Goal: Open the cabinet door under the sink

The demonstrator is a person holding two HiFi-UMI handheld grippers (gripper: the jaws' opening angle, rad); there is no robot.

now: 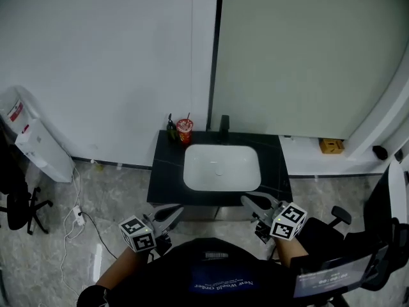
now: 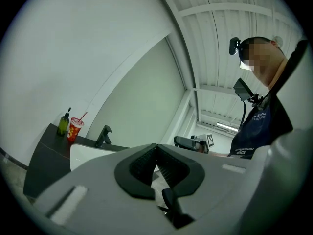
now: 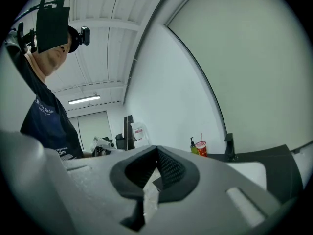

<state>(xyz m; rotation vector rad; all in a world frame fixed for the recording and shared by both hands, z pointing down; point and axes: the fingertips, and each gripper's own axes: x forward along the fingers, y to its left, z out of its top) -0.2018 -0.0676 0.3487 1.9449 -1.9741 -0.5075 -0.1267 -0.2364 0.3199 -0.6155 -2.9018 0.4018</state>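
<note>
Left gripper [image 1: 174, 211] and right gripper [image 1: 250, 201] are hovering just before the sink [image 1: 222, 167], jaws pressed together, gripping nothing. Cabinet door is sitting beneath the sink, hidden under its counter. Risk: closed jaws skidding off the door, never catching its edge.

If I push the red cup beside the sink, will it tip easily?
Probably: the red cup stands tall and narrow, so a high push may tip it. It looks like light paper and might slide on the smooth black counter.

Red cup [image 1: 185, 132] just beside green bottle [image 1: 170, 129]
</note>
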